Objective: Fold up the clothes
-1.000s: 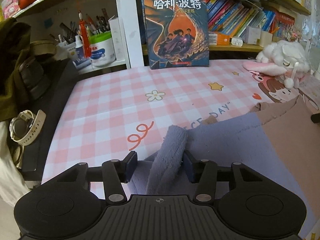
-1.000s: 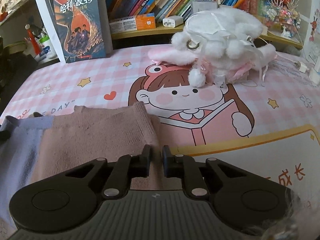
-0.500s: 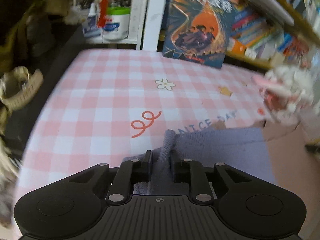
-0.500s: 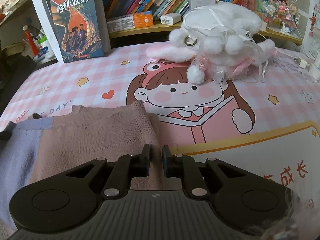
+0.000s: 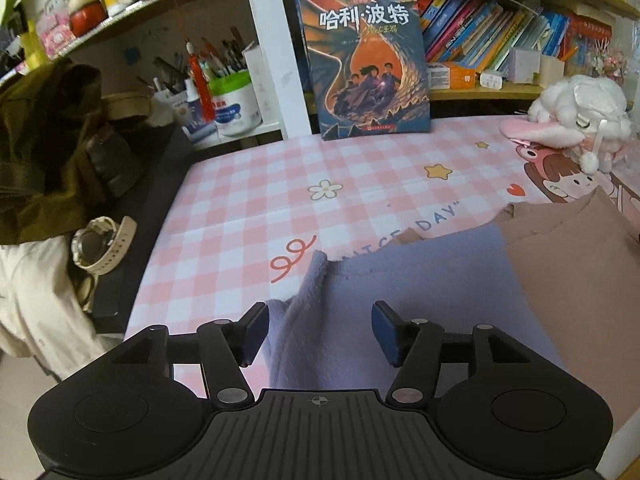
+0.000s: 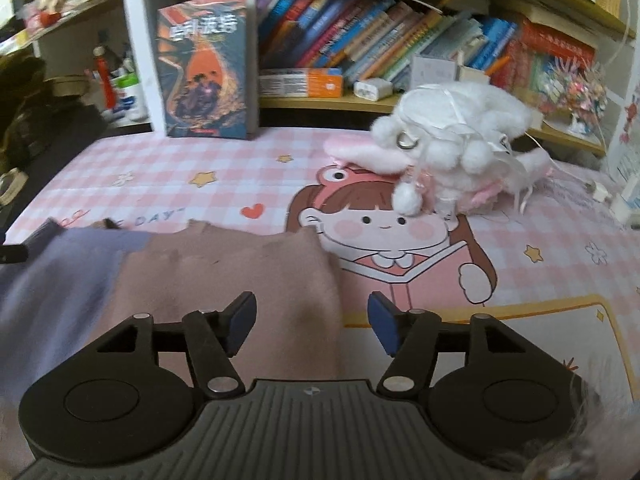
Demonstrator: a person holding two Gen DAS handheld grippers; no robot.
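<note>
**Both grippers spread wide over the two-tone garment**

The landmark here is the tall book (image 5: 366,62) with the orange and blue cover, standing upright at the back edge of the pink checked mat (image 5: 248,216). The garment (image 5: 420,280) lies flat on the mat in front of the book and toward the viewer, its lavender part on the side nearer the book and its dusty pink part (image 6: 224,272) farther off to the right.

The left gripper (image 5: 320,332) sits low over the lavender edge, its fingers spread wide apart with nothing pinched. A raised fold of lavender cloth (image 5: 310,292) stands up between them, touching neither pad as far as the view shows. The mat's red squiggle (image 5: 292,260) lies between this fold and the book.

The right gripper (image 6: 312,322) hangs above the garment's right-hand edge, likewise with its fingers standing wide apart and nothing between the pads. The pink cloth's edge passes under the gap, with the left finger over cloth and the right finger over bare mat, where the printed cartoon girl (image 6: 380,236) shows.

A white plush toy (image 6: 444,152) rests on the mat well to the right of the book. On the dark surface to the book's left lies a cream wristwatch (image 5: 102,246), beside an olive jacket (image 5: 52,148).
</note>
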